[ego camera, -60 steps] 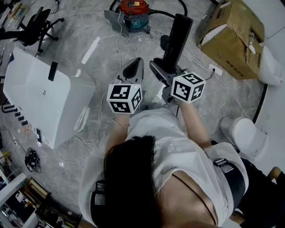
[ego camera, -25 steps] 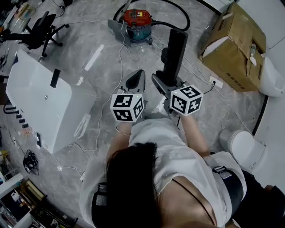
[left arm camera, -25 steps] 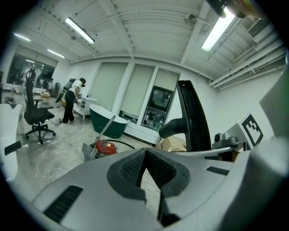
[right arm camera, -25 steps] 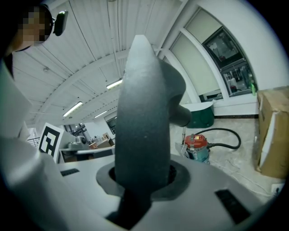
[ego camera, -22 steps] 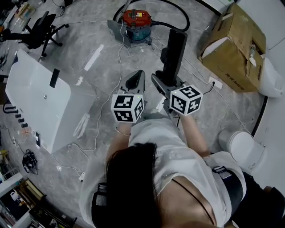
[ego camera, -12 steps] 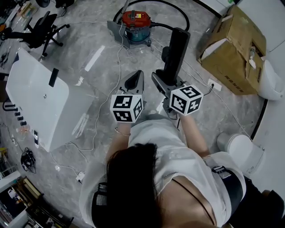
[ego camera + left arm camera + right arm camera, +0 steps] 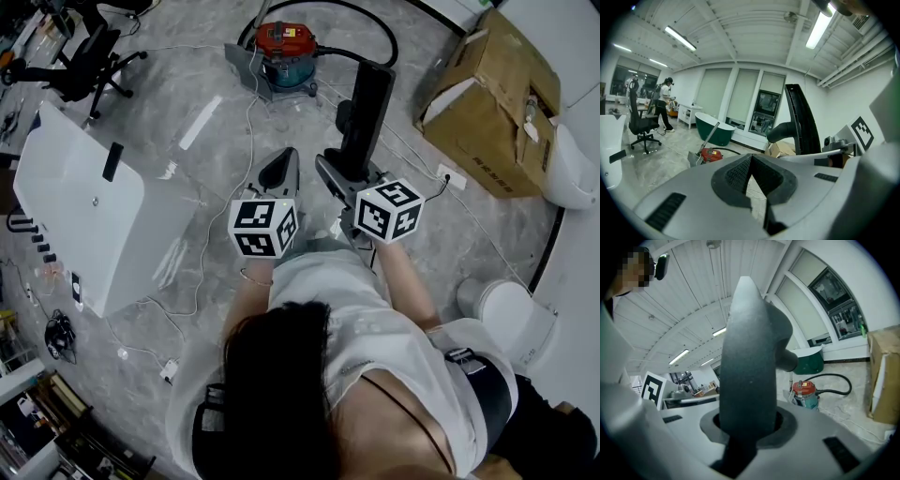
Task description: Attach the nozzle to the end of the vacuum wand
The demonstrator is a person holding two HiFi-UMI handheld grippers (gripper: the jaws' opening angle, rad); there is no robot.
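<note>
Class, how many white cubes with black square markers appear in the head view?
2: one white marker cube on the left gripper; another on the right gripper. None appears hidden.

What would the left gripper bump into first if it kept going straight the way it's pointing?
Probably nothing close by. The shut left gripper aims at floor, with the red vacuum just to its left and the black nozzle to its right. Tilted slightly down, it would likely meet floor first.
</note>
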